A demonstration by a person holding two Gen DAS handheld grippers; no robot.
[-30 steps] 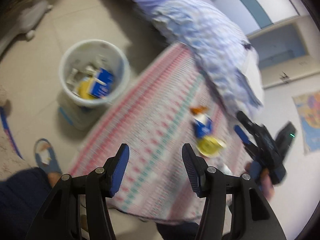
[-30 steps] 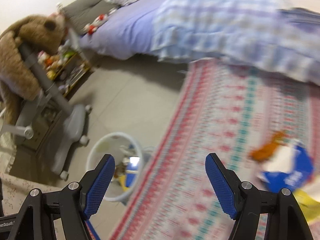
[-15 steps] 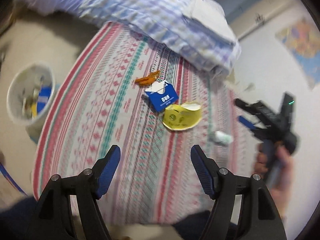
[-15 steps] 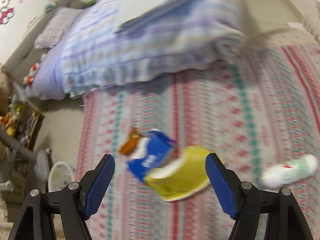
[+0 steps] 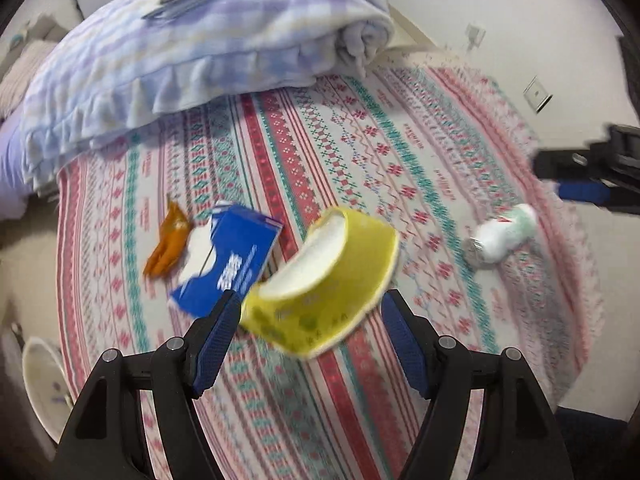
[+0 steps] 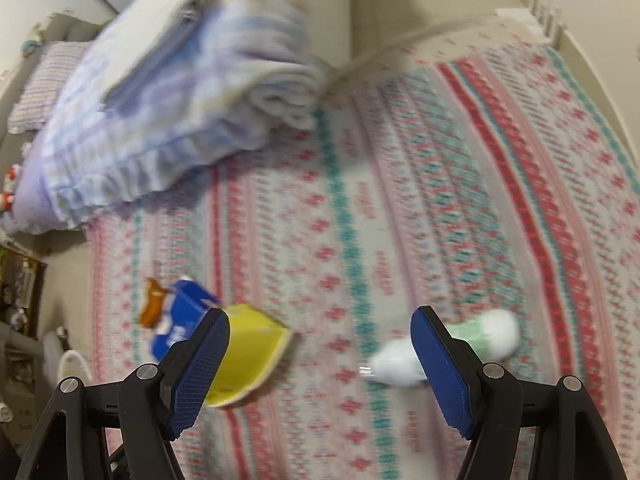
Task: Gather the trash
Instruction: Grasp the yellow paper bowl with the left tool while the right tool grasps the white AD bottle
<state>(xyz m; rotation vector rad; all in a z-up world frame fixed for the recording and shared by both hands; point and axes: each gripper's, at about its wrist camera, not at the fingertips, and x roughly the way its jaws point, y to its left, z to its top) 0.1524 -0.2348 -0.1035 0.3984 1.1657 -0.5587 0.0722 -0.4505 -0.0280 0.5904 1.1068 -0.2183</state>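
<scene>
Yellow paper bowl (image 5: pixel 324 280), crushed and tipped on its side, lay on the patterned rug (image 5: pixel 360 140) directly ahead of the left claw (image 5: pixel 312 334), which was open and empty with the bowl's lower edge between its jaws. Touching the bowl on its left was a blue carton (image 5: pixel 236 260), and beside that an orange wrapper (image 5: pixel 168 240). A small white bottle (image 5: pixel 502 232) lay well apart to the right; the right claw (image 6: pixel 320 364), also open and empty, hovered with the bottle (image 6: pixel 440 348) just past its right jaw. Judgement: the bowl looked thin and springy, so the left claw should close on the wall near the rim rather than across the hollow, keeping clear of the carton. The rug was soft and striped in red, teal and pink. A folded blue blanket (image 5: pixel 192 40) rested at its far edge, a white bin (image 5: pixel 40 376) stood off the rug at lower left, and pale walls enclosed the room.
</scene>
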